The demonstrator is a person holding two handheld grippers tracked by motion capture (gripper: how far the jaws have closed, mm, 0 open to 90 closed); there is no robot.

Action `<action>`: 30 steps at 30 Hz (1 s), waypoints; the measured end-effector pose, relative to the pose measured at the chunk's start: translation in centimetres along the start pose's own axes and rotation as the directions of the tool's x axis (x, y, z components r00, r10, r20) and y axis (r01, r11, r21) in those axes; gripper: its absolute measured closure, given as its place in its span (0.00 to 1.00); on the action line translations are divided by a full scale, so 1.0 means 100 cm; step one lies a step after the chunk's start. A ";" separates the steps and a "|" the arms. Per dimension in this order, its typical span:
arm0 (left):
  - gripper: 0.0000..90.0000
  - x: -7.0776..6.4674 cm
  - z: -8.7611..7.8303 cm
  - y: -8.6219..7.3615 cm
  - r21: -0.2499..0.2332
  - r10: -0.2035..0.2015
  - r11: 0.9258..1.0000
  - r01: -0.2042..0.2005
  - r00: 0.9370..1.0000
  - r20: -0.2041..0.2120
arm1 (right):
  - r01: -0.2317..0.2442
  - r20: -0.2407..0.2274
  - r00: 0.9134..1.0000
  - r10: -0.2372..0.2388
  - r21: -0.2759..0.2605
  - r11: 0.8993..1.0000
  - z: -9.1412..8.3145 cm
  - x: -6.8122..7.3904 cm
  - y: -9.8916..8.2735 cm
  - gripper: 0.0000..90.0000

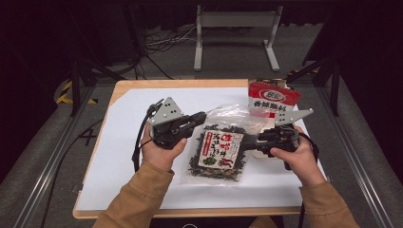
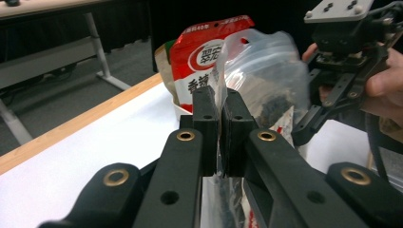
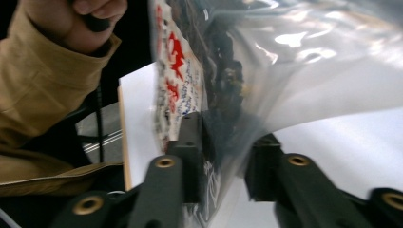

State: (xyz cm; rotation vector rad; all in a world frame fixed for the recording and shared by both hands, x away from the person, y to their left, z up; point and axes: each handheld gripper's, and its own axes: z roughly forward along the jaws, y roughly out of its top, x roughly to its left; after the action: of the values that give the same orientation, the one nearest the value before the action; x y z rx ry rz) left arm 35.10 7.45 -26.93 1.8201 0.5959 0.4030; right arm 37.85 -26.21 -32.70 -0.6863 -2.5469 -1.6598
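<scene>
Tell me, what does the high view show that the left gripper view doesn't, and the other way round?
High view: the whole clear bag with its label, and both tan sleeves. Left gripper view: close up, the left gripper shut on the bag's top edge. Both: the red packet, the right gripper and the white table.

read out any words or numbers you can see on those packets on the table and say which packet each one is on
Red and white packet, top edge: "40", the characters around it too small to read.
Red and white packet, large dark characters: too blurred to quote.
Clear bag of dark dried pieces, red and black characters on its white label: too blurred to read.
</scene>
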 end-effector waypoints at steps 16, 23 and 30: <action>0.84 0.015 -0.007 -0.008 -0.047 -0.043 0.998 0.047 0.996 0.081 | 0.015 0.003 1.000 -0.015 0.030 0.999 -0.010 0.011 0.009 0.88; 0.72 0.022 -0.013 -0.010 -0.061 -0.056 0.996 0.062 0.993 0.101 | 0.025 0.007 1.000 -0.025 0.040 0.999 -0.012 0.013 0.012 0.88; 0.65 0.026 -0.021 -0.017 -0.047 -0.062 0.997 0.067 0.994 0.095 | 0.036 0.031 0.999 -0.037 0.019 0.999 -0.023 0.015 0.019 0.88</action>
State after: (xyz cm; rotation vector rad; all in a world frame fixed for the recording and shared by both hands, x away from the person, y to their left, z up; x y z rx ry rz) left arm 35.75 11.00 -27.87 1.7571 0.5734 0.2851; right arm 36.71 -27.03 -29.71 -0.6737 -2.6078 -1.6475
